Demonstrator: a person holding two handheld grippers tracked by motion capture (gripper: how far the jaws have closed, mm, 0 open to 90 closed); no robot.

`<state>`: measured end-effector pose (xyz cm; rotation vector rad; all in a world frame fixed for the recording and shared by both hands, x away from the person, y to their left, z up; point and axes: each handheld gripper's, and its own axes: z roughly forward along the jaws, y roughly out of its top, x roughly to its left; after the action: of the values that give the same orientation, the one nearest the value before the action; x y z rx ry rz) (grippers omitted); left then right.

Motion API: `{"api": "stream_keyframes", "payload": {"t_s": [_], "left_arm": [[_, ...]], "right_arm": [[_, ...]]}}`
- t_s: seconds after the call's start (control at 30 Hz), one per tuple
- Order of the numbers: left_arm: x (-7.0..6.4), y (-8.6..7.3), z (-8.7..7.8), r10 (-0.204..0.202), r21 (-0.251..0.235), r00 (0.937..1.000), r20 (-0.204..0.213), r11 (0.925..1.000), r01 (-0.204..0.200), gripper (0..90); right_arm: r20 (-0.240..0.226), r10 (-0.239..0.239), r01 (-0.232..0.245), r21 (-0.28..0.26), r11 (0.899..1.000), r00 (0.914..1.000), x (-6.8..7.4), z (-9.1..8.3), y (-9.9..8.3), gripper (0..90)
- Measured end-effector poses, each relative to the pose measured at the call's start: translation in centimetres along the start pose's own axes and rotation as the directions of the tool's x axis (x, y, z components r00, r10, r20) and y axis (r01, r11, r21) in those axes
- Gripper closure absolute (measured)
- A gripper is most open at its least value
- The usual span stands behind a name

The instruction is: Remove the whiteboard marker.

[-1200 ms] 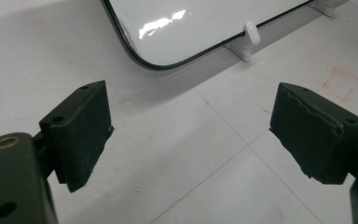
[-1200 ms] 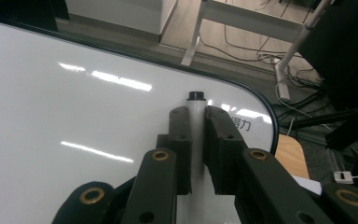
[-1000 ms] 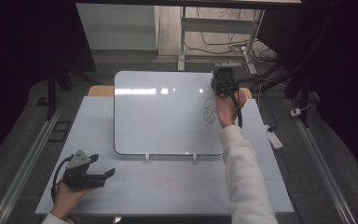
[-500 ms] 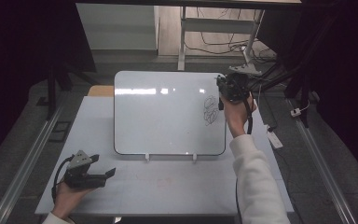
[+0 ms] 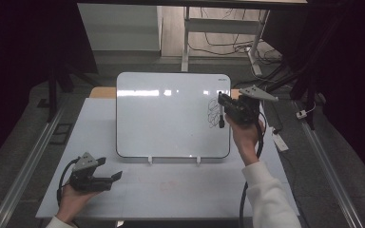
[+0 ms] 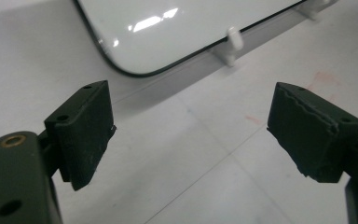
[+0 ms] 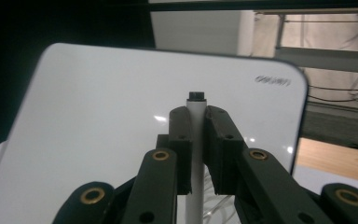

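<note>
One marker (image 7: pixel 196 140) clamped in right gripper (image 7: pixel 196 122); long axis along jaws.

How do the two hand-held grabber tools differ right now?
The left gripper has its jaws wide apart with nothing between them; the right gripper is clamped on a white marker. The left one sits low near the table's front edge; the right one is raised at the whiteboard, beside a black scribble. Both are black, two-jawed and cabled.

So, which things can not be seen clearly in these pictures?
- Marker tip: in the right gripper view, hidden below the right tongs.
- Scribble: in the high view, too small to read.
- Whiteboard: in the left gripper view, cut off by the top edge.
</note>
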<state>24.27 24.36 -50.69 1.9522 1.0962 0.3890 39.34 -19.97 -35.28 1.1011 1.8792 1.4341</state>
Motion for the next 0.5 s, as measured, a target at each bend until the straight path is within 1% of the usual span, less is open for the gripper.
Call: {"api": "stream_keyframes", "payload": {"t_s": [0.03,0.1,0.17,0.2,0.23,0.33,0.4,0.43,0.47,0.5], "left_arm": [[-0.4,0.4,0.2,0.004,-0.004,0.9999,0.014,1.0000,-0.004,15.8],[-0.6,0.7,0.3,0.009,-0.005,0.9998,0.017,1.0000,-0.009,16.0],[-1.5,1.6,0.7,0.031,-0.005,0.9989,0.035,0.9995,-0.031,16.5],[-1.5,1.6,0.7,0.031,-0.005,0.9989,0.035,0.9995,-0.031,16.8],[-2.2,2.3,1.0,0.044,-0.010,0.9978,0.051,0.9990,-0.043,17.2],[-3.2,3.5,1.7,0.060,-0.019,0.9952,0.078,0.9981,-0.059,17.8],[-4.1,4.4,2.2,0.080,-0.025,0.9923,0.094,0.9966,-0.078,18.2],[-4.1,4.4,2.2,0.080,-0.025,0.9923,0.094,0.9966,-0.078,18.3],[-4.5,4.8,2.6,0.089,-0.026,0.9905,0.105,0.9959,-0.086,18.4],[-5.4,5.6,3.3,0.107,-0.027,0.9868,0.122,0.9941,-0.105,18.5]], "right_arm": [[-0.014,0.000,0.000,-0.002,1.000,0.9999,0.2,-0.3,-0.4,80.7],[-0.043,0.001,-0.001,-0.010,1.000,0.9991,0.6,-0.8,-1.1,80.7],[-0.072,0.011,-0.012,-0.012,1.000,0.9974,1.0,-1.1,-1.9,80.7],[-0.086,0.017,-0.018,-0.013,1.000,0.9962,1.2,-1.3,-2.3,80.7],[-0.100,0.021,-0.022,-0.015,1.000,0.9948,1.4,-1.4,-2.7,80.7],[-0.132,0.022,-0.025,-0.021,0.999,0.9910,2.2,-1.8,-3.8,80.7],[-0.156,0.030,-0.034,-0.026,0.999,0.9872,2.7,-2.0,-4.4,80.7],[-0.169,0.034,-0.040,-0.029,0.999,0.9851,2.9,-2.1,-4.7,80.7],[-0.181,0.038,-0.044,-0.031,0.999,0.9827,3.1,-2.3,-5.0,80.7],[-0.189,0.040,-0.047,-0.034,0.998,0.9811,3.3,-2.4,-5.3,80.7]]}}
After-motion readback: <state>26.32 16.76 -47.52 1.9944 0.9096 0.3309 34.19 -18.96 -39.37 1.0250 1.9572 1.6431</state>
